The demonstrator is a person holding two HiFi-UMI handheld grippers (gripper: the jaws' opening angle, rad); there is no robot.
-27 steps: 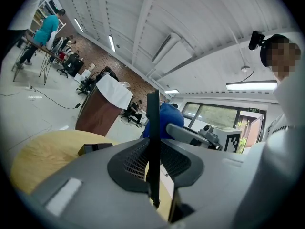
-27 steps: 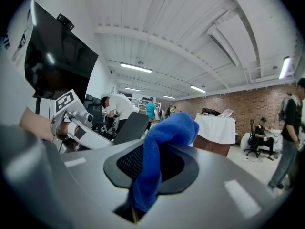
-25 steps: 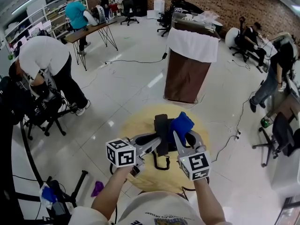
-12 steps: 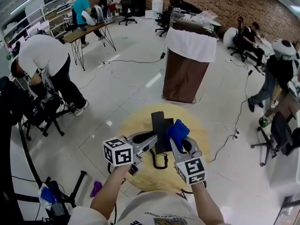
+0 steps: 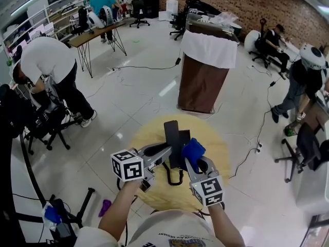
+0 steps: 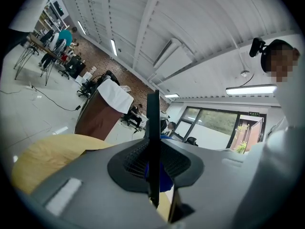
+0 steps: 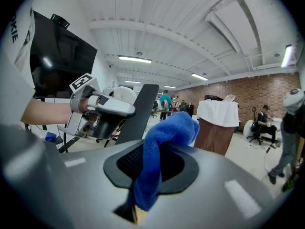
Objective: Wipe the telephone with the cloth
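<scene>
In the head view, the phone point(image 5: 171, 134) is held upright over the round bench point(image 5: 218, 143) by the left gripper point(image 5: 165, 150), whose jaws are clamped on its lower part. The blue cloth point(image 5: 193, 149) is pinched in the right gripper point(image 5: 195, 161) and set at the phone's right side, seemingly touching it. Against a second ago, the cloth is found lower along the phone and nearer the person, more of the phone's top is bared above it, and both grippers are drawn a little back. From this a downward wiping stroke is judged to be under way, with the upper part already passed over. A dark strap point(image 5: 175, 178) is seen looped below the phone. In the left gripper view, the phone point(image 6: 153, 128) is seen edge-on as a thin dark strip gripped between the two jaws, with the cloth point(image 6: 163, 176) showing blue just behind it. In the right gripper view, the jaws are closed on a fold of the cloth point(image 7: 167, 132), which bulges past their tips. The phone point(image 7: 140, 111) is seen just beyond as a dark tilted slab. Firm contact between the two cannot be confirmed here, so the lower part is judged still to need wiping.
</scene>
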